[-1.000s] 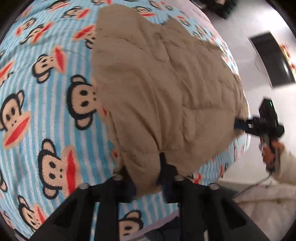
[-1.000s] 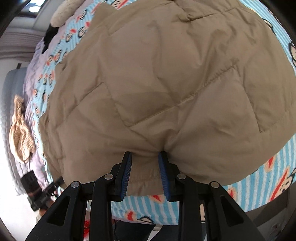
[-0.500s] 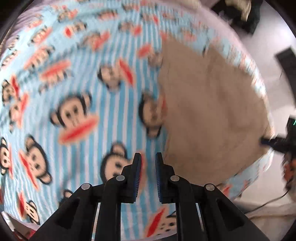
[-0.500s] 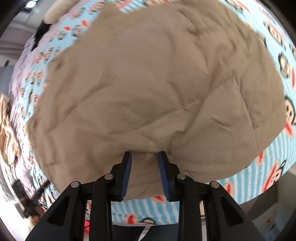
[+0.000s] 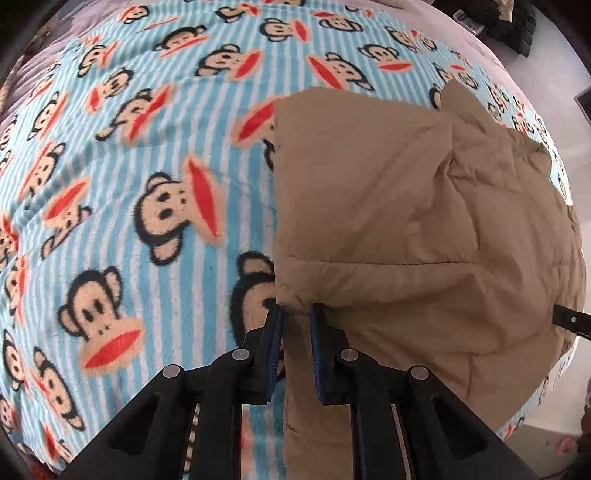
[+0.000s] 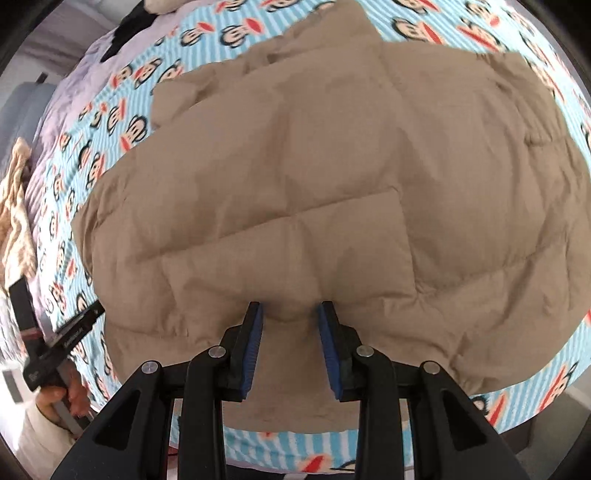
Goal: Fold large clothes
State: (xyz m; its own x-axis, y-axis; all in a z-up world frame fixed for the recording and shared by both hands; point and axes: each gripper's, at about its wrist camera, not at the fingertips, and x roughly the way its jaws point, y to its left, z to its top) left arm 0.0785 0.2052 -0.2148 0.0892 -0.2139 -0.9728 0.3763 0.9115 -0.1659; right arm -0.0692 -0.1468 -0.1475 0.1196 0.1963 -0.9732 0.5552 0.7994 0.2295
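A tan quilted padded jacket (image 6: pixel 332 177) lies spread on a blue striped monkey-print blanket (image 5: pixel 147 147). In the left wrist view the jacket (image 5: pixel 406 240) fills the right half. My left gripper (image 5: pixel 295 314) stands at the jacket's near left corner with a fold of tan fabric between its narrowly parted fingers. My right gripper (image 6: pixel 291 310) is at the jacket's near hem, its jaws parted with a bump of fabric between them, not squeezed. The left gripper also shows at the left of the right wrist view (image 6: pixel 70 332).
The blanket (image 6: pixel 110 122) covers a bed. A beige knitted item (image 6: pixel 14 206) lies at the bed's far left side. Dark clothing (image 5: pixel 517 22) lies at the upper right beyond the bed. The bed edge runs just below the jacket's hem.
My left gripper let go of the jacket, swung out over the blanket, and came back to the jacket's left corner. My right gripper's jaws have widened on the hem.
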